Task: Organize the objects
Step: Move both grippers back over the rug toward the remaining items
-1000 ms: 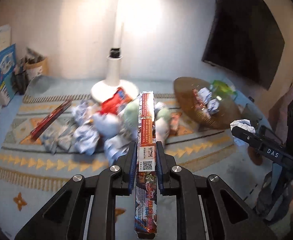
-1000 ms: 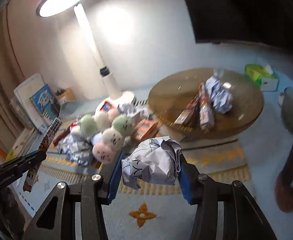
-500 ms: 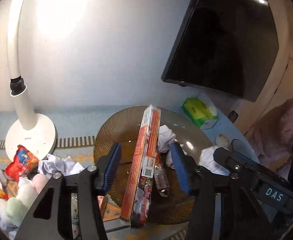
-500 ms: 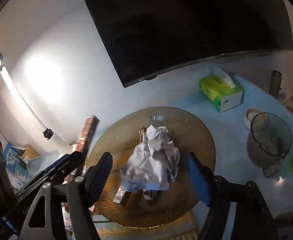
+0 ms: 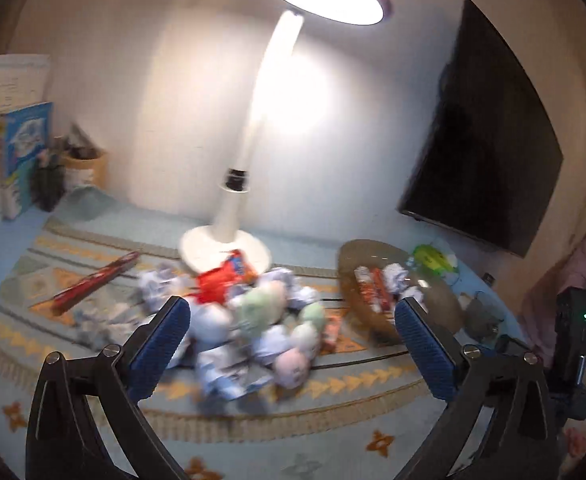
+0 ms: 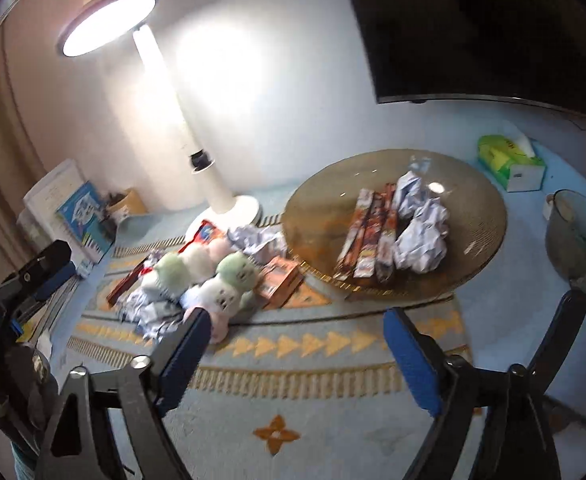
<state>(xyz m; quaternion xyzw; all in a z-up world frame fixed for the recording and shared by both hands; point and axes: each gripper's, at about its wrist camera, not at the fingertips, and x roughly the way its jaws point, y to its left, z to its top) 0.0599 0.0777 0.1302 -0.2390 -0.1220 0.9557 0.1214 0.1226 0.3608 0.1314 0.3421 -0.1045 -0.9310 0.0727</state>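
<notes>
A brown glass plate [image 6: 477,200] holds long snack boxes [image 6: 367,232] and crumpled paper balls [image 6: 423,236]; the left wrist view shows this plate [image 5: 441,308] at the right. Left of it on the patterned mat lies a pile of plush balls [image 6: 213,276], paper wads [image 6: 149,312], a red packet [image 5: 229,276] and an orange box [image 6: 279,280]. A long red box [image 5: 93,284] lies apart at the left. My left gripper [image 5: 289,312] hangs before the pile, jaws opening, nothing between them. My right gripper [image 6: 297,316] hovers over the mat, jaws opening, also with nothing between them.
A white desk lamp [image 6: 213,188] stands behind the pile. Books [image 6: 81,212] lean at the far left. A green tissue box [image 6: 509,160] and a glass pitcher [image 6: 577,236] sit right of the plate. A dark screen [image 5: 485,140] hangs on the wall.
The left gripper let go of the long box and the right let go of the paper ball; both now lie on the plate. Both grippers swung back from the plate towards the pile.
</notes>
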